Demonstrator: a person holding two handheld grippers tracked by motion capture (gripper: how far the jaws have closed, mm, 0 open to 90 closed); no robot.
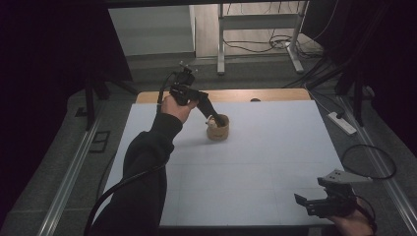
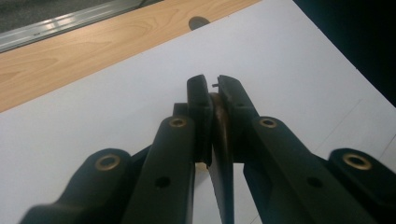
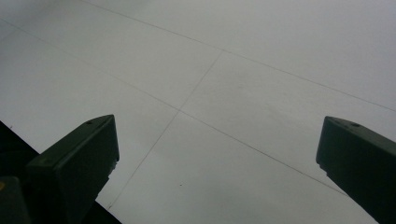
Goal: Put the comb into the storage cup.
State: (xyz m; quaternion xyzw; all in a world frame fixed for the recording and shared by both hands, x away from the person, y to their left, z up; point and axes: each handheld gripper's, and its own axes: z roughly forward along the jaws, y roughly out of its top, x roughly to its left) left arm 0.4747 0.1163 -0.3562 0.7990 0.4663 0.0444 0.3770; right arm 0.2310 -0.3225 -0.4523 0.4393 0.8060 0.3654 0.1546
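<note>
High view: we see a small round tan cup of wood or cork (image 1: pixel 218 129) standing upright on the white table sheet (image 1: pixel 255 162), in the far half, a little left of the middle; its wall is pale brown, its inside darker, and something small and whitish sits at the rim where the jaws meet it; we cannot tell what that is
Left gripper: we find the black left gripper (image 1: pixel 215 119) reaching down from the far left, held in a hand (image 1: pixel 176 106) with a dark sleeve (image 1: pixel 142 172); its tip is at the near-left rim of the cup
Left gripper view: our closer look shows the left gripper (image 2: pixel 212 88) with its jaws pressed together on the thin brown wall of the cup (image 2: pixel 219 121), one jaw on each side of it; beyond lie the white sheet (image 2: pixel 289 70) and a light wooden table edge (image 2: pixel 84 56) with a dark round hole (image 2: pixel 198 21)
Right gripper: we see the black right gripper (image 1: pixel 306 202) with its grey three-cornered plate low at the near right corner, well apart from the cup; in the right gripper view its jaws stand spread wide over bare white sheet (image 3: pixel 224 93) crossed by thin seam lines
Writing: we can read no brand, label or lettering on the cup or the grippers
</note>
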